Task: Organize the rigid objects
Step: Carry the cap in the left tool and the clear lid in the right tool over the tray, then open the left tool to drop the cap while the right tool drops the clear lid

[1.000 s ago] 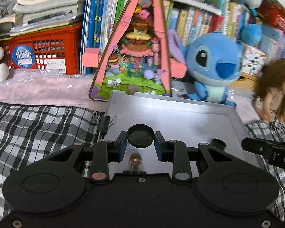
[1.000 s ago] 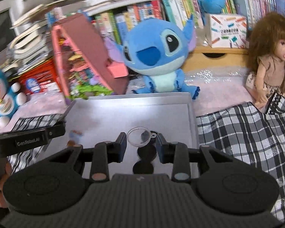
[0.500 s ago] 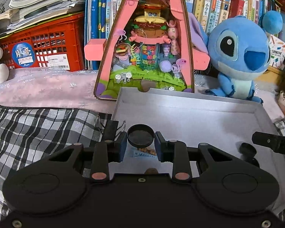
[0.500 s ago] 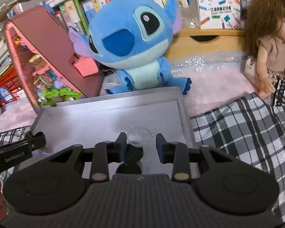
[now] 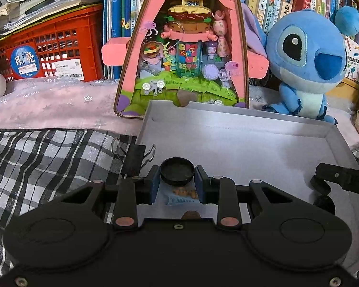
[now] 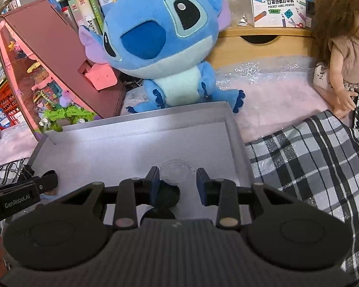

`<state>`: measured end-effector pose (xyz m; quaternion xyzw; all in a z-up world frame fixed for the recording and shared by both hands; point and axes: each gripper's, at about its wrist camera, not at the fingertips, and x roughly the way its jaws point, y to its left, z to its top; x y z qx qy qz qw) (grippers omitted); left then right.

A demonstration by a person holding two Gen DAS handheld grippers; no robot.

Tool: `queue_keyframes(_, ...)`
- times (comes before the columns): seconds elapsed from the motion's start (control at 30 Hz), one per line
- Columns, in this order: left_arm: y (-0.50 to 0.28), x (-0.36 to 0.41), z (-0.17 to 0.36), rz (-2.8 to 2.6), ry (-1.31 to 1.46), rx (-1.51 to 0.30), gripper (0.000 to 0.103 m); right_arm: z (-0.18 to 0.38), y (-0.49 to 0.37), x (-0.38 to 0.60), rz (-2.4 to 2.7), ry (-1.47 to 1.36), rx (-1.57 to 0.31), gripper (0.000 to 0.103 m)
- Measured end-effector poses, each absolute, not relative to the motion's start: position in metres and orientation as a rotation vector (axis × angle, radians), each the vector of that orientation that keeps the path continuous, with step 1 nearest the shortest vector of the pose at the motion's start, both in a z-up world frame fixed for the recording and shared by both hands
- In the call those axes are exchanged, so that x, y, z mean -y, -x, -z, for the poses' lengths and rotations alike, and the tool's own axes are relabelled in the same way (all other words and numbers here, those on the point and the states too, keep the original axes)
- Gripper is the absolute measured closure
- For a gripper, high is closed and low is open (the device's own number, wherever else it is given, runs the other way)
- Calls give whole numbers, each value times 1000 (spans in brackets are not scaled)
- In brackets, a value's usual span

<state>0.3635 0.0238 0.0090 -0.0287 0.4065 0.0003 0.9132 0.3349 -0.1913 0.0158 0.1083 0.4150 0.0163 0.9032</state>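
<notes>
Plaid cloth underlies matte grey tray; left jaws pinch round black cap.

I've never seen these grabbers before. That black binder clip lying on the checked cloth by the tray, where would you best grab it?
Likely by the black body of the clip, jaws across its narrow width, coming from above. It lies flat on the cloth just left of the tray, and its thin wire handles splay to both sides, so they would probably slip or flex.
</notes>
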Motion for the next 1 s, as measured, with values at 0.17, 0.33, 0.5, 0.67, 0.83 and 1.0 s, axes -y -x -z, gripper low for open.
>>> queue_keyframes(0.17,-364,-23,-9,2,55,-837,74,-16,-335,191,-37,-219,-858,64)
queue_keyframes(0.33,-363,-24,-10,5,63,-840,74,-16,-334,191,-41,-219,-855,64)
queue_keyframes(0.5,-356,-25,-16,3,65,-837,63,-19,-329,191,-52,-218,-829,59)
queue_keyframes(0.67,-337,-24,-32,22,65,-808,49,-30,-314,194,-57,-214,-773,44)
queue_keyframes(0.83,-307,-24,-51,63,53,-758,42,-44,-290,198,-76,-214,-716,37)
queue_keyframes(1.0,-269,-25,-66,85,60,-711,39,-56,-258,196,-101,-207,-668,31)
